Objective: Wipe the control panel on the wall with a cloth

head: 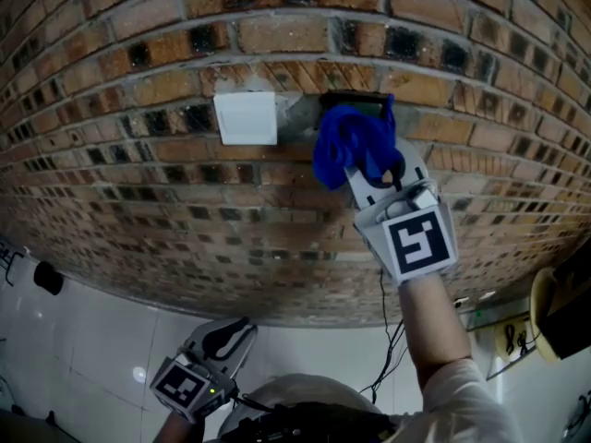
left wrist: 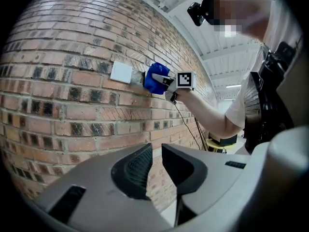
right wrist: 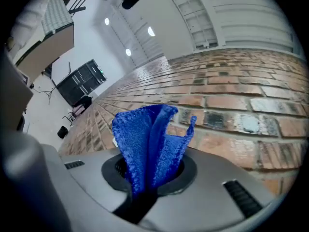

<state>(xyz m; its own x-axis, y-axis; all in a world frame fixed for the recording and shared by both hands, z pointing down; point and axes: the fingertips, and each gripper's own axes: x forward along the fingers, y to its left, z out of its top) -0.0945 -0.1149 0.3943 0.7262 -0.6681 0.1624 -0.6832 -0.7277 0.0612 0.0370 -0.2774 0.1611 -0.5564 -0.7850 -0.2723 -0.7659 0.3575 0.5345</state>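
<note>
Against brick wall, right tool clamps blue cloth; left tool barely parted, empty.

Workshop-like hall — bare brick wall, ribbed white ceiling, overhead lamps

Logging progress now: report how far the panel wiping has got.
Done: the blue cloth is clamped in the right gripper, held at the brick wall. In hand: it sits beside the white panel, not on it. Left: wiping that panel; left gripper hangs empty.
</note>
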